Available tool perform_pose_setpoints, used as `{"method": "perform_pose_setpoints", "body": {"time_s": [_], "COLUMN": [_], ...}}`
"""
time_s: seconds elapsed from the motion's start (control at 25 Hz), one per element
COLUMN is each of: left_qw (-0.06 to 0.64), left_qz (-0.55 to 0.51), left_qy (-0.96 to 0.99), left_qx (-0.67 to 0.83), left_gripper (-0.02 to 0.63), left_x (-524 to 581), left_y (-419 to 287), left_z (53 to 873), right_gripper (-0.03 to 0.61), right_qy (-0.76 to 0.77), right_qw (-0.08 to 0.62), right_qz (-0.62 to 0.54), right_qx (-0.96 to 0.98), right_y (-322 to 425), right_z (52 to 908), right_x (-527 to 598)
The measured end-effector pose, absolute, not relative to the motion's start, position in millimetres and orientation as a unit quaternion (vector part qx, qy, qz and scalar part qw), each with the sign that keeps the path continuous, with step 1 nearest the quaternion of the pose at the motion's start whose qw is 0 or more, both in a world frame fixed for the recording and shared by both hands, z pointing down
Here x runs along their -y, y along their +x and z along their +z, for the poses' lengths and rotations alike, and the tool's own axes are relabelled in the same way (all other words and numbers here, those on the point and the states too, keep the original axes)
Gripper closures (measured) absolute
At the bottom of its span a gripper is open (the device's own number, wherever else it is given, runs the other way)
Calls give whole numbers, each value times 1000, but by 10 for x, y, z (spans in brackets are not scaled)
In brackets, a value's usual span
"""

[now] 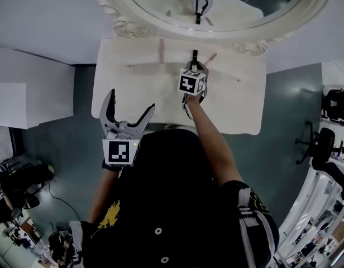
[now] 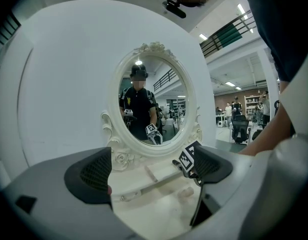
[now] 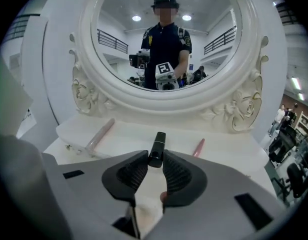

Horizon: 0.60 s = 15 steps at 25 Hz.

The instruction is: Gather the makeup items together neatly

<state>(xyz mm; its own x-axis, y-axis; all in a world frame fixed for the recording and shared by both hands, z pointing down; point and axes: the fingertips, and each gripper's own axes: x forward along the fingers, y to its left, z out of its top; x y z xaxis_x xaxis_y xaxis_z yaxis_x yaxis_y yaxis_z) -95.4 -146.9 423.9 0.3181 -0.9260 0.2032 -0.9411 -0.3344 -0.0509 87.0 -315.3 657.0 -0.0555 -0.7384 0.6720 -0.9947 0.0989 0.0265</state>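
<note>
- The right gripper is nearly closed, its pads pinching the near end of a black tube. Most of the tube juts forward beyond the jaws.
- The tube is over the table in front of the mirror. It sits between a pink stick to the left and a pink pencil to the right. Whether its far end touches the table cannot be told.
- The left gripper is wide open and empty, held near the table's front edge.
- The step in hand looks like carrying the tube to join the pink items.
- Because the grip is on one end only, the tube could swing, so it should travel slowly and stay low.
- It is best laid down parallel to a pink item and just beside it.
- The jaws should open only once the tube rests flat, as a round tube is likely to roll.
- The right gripper should then back straight out so it does not nudge the row.
</note>
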Motion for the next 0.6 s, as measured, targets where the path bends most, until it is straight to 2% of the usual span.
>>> {"method": "perform_pose_setpoints", "body": {"time_s": [0.28,0.6], "left_qw": [40,33], "left_qz": [127,90], "left_qy": [810,813], "left_qx": [571,575], "left_gripper": [92,92], "left_x": [1414,1431], "left_y": [-1060,-1035], "left_z": [4330,4259], "right_gripper": [472,472], "right_qy": [620,622], "right_qw": [290,299], "right_qz": [221,233], "right_qx": [695,685], "right_y": [799,731], "right_z": [6652,6703], "right_x": [3175,3232]}}
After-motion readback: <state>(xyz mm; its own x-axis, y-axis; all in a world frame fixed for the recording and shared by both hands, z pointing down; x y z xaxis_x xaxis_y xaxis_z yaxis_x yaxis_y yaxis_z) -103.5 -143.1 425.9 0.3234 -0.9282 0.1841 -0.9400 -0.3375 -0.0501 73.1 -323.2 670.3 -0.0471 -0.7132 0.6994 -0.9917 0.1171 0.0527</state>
